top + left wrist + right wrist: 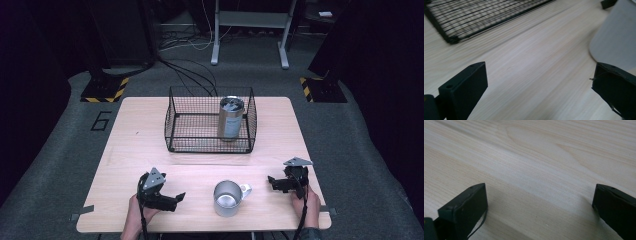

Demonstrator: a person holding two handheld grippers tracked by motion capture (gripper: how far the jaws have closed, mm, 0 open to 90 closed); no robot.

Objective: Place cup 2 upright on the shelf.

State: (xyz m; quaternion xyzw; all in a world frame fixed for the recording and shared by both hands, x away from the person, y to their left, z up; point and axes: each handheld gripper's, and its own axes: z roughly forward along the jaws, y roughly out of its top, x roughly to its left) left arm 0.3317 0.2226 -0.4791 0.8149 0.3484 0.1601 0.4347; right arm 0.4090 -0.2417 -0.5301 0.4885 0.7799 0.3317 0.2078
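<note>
- Both grippers rest low at the near edge of the wooden table [140,130], one on each side of a steel mug [227,198] that stands upright between them, mouth up.
- Left gripper [176,196], held in the person's left hand [137,212], points rightward toward the mug; its jaws stand wide apart with nothing between them, and in the left gripper view the mug's pale wall [616,37] looms just beyond the right-hand jaw, close but apart from it.
- Right gripper [274,182], in the right hand [309,202], points leftward; its jaws also gape, and the right gripper view shows bare wood grain between them.
- The mug's handle [245,189] sticks out toward the right gripper, so that side looks the nearer to the handle, while the left faces the plain round wall.
- Beyond the mug, toward the far half of the table, sits a black wire basket [172,130] with a tall steel tumbler [230,119] standing upright in its right part.
- Judged from the layout, the coming move turns on the mug lying squarely between the two tools, with the basket straight ahead of it.
</note>
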